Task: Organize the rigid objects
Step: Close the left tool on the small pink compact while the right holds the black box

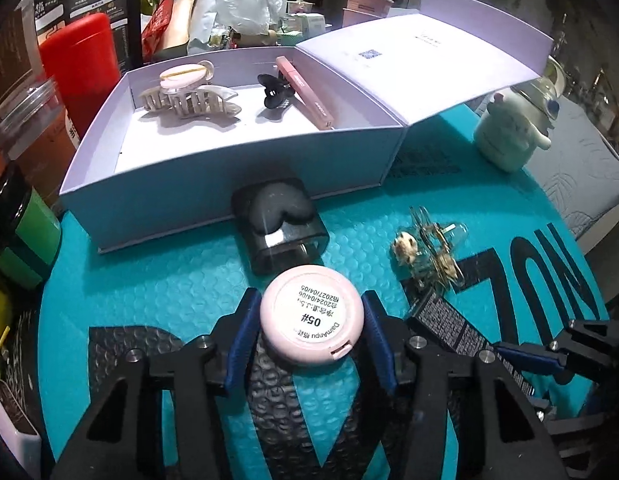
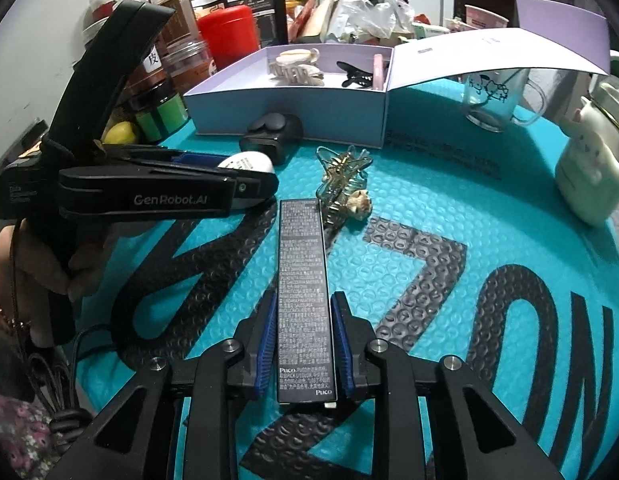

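Cluttered jars and packets crowd the far edge of the desk, and a teal bubble mailer [image 1: 181,280] covers the middle of it. From the left wrist we see our left gripper [image 1: 312,320] with its jaws closed against the sides of a round pink compact [image 1: 312,316], label side up, held near the mailer's near edge. Beyond it the lavender box [image 1: 229,184] stands open at the far edge, already holding a beige claw clip [image 1: 189,100], a black clip [image 1: 274,90] and a pink tube [image 1: 309,92] along its right wall. A smoky case [image 1: 279,222] touches the box's front wall, and a gold clip [image 1: 429,246] lies to its right. From the right wrist, our right gripper [image 2: 304,344] straddles a long black carton [image 2: 303,292]; we cannot tell whether the pads press it. Its long axis runs away from us toward the box. We judge the job roughly half done: compact, carton, case and gold clip remain outside.
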